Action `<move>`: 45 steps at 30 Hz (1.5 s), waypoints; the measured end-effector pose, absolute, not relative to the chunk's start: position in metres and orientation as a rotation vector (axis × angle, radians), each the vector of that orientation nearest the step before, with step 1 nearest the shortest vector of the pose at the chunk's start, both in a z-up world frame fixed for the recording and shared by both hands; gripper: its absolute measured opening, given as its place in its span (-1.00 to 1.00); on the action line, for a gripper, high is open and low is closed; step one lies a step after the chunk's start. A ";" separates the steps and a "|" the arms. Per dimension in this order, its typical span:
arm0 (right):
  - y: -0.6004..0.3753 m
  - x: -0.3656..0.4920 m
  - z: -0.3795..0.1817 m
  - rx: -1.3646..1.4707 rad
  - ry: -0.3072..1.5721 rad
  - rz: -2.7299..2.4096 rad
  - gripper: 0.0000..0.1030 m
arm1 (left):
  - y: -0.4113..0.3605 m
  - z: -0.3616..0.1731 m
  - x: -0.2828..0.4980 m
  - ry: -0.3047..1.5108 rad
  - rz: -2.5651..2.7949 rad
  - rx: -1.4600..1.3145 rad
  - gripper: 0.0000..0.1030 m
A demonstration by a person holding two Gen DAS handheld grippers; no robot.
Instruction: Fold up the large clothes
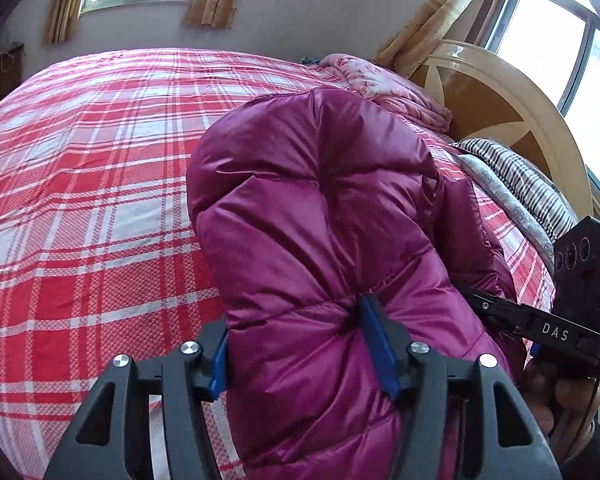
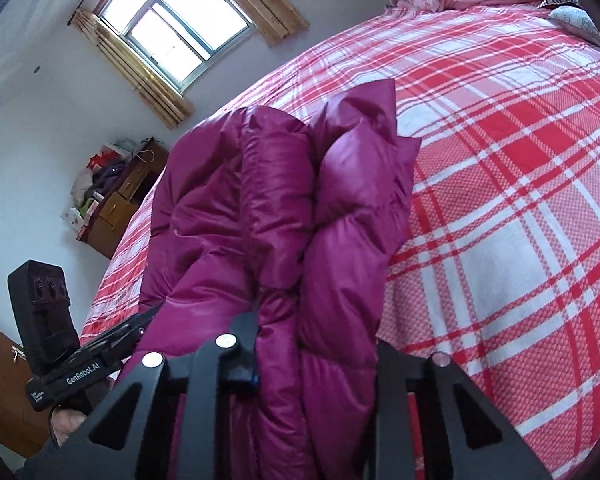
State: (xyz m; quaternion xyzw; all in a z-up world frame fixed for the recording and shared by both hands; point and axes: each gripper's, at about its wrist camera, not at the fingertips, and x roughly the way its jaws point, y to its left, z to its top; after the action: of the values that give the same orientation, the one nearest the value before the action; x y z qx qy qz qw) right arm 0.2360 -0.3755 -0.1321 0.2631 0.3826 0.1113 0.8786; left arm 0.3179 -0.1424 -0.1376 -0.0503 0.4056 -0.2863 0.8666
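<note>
A magenta puffer jacket [image 1: 320, 208] is bunched and held up above the red-and-white plaid bed [image 1: 80, 200]. My left gripper [image 1: 300, 354] is shut on a thick quilted fold of it, and its blue pads [image 1: 380, 348] dent the fabric. In the right wrist view the jacket [image 2: 260, 220] hangs in vertical folds, and my right gripper [image 2: 316, 360] is shut on a doubled fold. Each gripper shows in the other's view: the right one [image 1: 476, 300] reaches into the jacket's right side, the left one [image 2: 148, 318] into its left side. The lower part of the jacket is hidden.
A folded pink quilt [image 1: 384, 84] and striped pillows [image 1: 520, 184] lie by the wooden headboard [image 1: 500, 108]. A wooden dresser [image 2: 120, 204] piled with items stands beyond the bed's far corner. A hand [image 1: 556, 400] holds the right gripper's grip. Windows with tan curtains [image 2: 172, 20] line the walls.
</note>
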 end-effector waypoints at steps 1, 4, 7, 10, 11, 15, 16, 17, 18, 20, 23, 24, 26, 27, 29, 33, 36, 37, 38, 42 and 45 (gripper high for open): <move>-0.372 0.232 -0.130 0.549 0.792 0.238 -0.50 | -0.141 -0.134 0.313 0.845 -0.588 -0.094 0.01; -0.354 0.228 -0.124 0.545 0.781 0.264 -0.52 | -0.131 -0.118 0.293 0.807 -0.542 -0.051 -0.06; -0.330 0.223 -0.119 0.528 0.776 0.304 -0.52 | -0.114 -0.102 0.273 0.764 -0.493 -0.015 -0.08; -0.303 0.222 -0.112 0.520 0.765 0.354 -0.52 | -0.087 -0.091 0.261 0.732 -0.450 -0.011 -0.08; -0.296 0.223 -0.110 0.516 0.762 0.370 -0.52 | -0.075 -0.088 0.257 0.723 -0.436 -0.016 -0.08; -0.255 0.225 -0.101 0.490 0.764 0.452 -0.52 | -0.035 -0.080 0.246 0.692 -0.367 -0.021 -0.08; -0.245 0.227 -0.100 0.480 0.768 0.471 -0.52 | -0.024 -0.079 0.243 0.685 -0.346 -0.019 -0.08; -0.235 0.230 -0.098 0.470 0.771 0.486 -0.52 | -0.014 -0.078 0.241 0.679 -0.325 -0.018 -0.08; -0.224 0.231 -0.097 0.458 0.774 0.505 -0.52 | -0.004 -0.077 0.237 0.671 -0.307 -0.020 -0.08; -0.202 0.235 -0.095 0.436 0.782 0.538 -0.53 | 0.014 -0.077 0.231 0.663 -0.271 -0.024 -0.08; -0.175 0.243 -0.094 0.411 0.794 0.581 -0.53 | 0.040 -0.078 0.226 0.660 -0.225 -0.036 -0.08; -0.168 0.246 -0.095 0.404 0.799 0.593 -0.53 | 0.046 -0.078 0.225 0.659 -0.211 -0.038 -0.08; -0.150 0.250 -0.095 0.392 0.808 0.616 -0.53 | 0.058 -0.079 0.222 0.657 -0.186 -0.044 -0.08; -0.142 0.252 -0.095 0.383 0.812 0.627 -0.53 | 0.063 -0.080 0.221 0.657 -0.174 -0.050 -0.08; -0.128 0.255 -0.094 0.366 0.817 0.644 -0.53 | 0.077 -0.081 0.217 0.657 -0.155 -0.063 -0.08; -0.114 0.261 -0.096 0.339 0.830 0.672 -0.53 | 0.096 -0.084 0.214 0.658 -0.122 -0.088 -0.08; -0.101 0.271 -0.099 0.320 0.839 0.687 -0.53 | 0.108 -0.087 0.211 0.657 -0.101 -0.101 -0.08; -0.097 0.272 -0.100 0.313 0.841 0.691 -0.53 | 0.113 -0.088 0.209 0.656 -0.096 -0.105 -0.08; -0.093 0.274 -0.100 0.304 0.842 0.695 -0.53 | 0.116 -0.089 0.209 0.655 -0.089 -0.107 -0.08; -0.084 0.275 -0.105 0.284 0.852 0.709 -0.53 | 0.128 -0.092 0.208 0.657 -0.070 -0.118 -0.08; -0.074 0.277 -0.108 0.276 0.863 0.719 -0.53 | 0.139 -0.095 0.205 0.657 -0.056 -0.119 -0.08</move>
State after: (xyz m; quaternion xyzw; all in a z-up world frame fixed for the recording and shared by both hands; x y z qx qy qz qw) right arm 0.2772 -0.0743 -0.1083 0.1304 0.4077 0.3396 0.8375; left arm 0.2051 0.1386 -0.0946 -0.0586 0.3226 -0.0276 0.9443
